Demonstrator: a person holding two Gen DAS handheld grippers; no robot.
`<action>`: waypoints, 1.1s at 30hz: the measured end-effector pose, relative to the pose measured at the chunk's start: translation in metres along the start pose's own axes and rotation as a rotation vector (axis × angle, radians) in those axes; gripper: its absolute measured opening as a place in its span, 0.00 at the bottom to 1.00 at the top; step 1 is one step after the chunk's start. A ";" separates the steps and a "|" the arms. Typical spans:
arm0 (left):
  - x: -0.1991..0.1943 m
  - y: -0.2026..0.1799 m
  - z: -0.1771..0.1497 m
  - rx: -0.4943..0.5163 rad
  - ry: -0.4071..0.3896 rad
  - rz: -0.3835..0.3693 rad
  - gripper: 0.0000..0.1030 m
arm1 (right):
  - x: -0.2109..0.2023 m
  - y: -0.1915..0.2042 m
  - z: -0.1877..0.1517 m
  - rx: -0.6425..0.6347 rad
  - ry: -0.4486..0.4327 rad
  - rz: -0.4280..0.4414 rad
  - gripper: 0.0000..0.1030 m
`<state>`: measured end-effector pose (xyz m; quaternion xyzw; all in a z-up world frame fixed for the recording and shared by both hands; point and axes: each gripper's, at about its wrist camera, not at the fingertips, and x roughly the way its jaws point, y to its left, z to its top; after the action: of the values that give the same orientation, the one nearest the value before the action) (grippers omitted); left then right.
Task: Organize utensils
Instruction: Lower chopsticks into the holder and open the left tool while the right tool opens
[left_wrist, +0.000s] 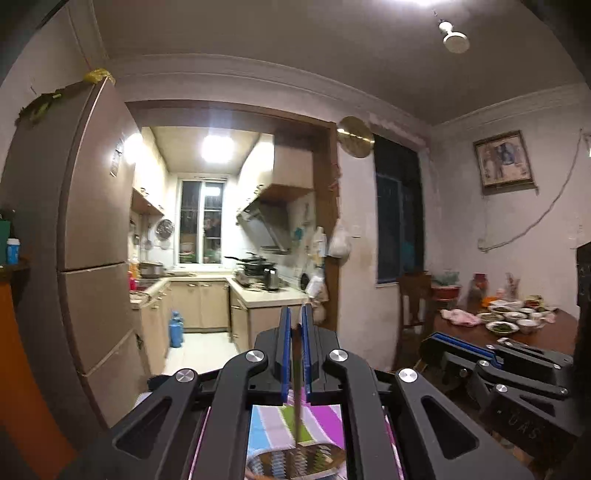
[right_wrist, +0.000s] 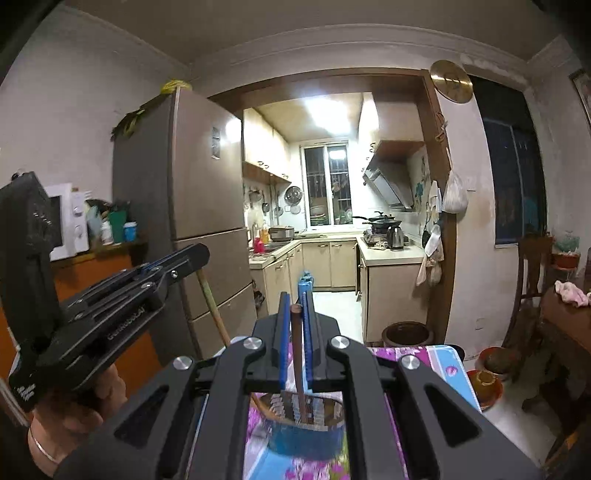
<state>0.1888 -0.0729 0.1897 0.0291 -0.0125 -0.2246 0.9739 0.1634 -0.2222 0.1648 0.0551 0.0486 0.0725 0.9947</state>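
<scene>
Left tool (left_wrist: 295, 325) is clamping a thin brown chopstick (left_wrist: 296, 406), right tool (right_wrist: 296, 314) is clamping a second brown chopstick (right_wrist: 298, 362); both sticks are hanging down toward a round metal utensil holder (right_wrist: 306, 424) that is sitting on the patterned-cloth counter (left_wrist: 325, 417). Sticks are looking light, stiff and smooth, so probably slippery and prone to pivoting; gripping near the upper end, as now, is likely keeping tips free for dropping in.

Dim room, glaring kitchen ceiling light (left_wrist: 217, 147), fisheye bending at edges, motion blur along the bottom
</scene>
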 end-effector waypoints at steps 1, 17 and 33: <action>0.010 0.001 -0.002 -0.001 0.002 -0.003 0.07 | 0.012 -0.005 -0.002 0.006 0.006 -0.005 0.05; 0.095 0.010 -0.060 0.036 0.067 -0.017 0.07 | 0.095 -0.031 -0.065 0.040 0.136 -0.020 0.05; 0.102 0.020 -0.057 -0.050 -0.067 0.003 0.07 | 0.105 -0.034 -0.063 0.079 0.141 0.012 0.05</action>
<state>0.2916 -0.0964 0.1348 -0.0030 -0.0393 -0.2243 0.9737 0.2651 -0.2335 0.0895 0.0893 0.1211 0.0804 0.9853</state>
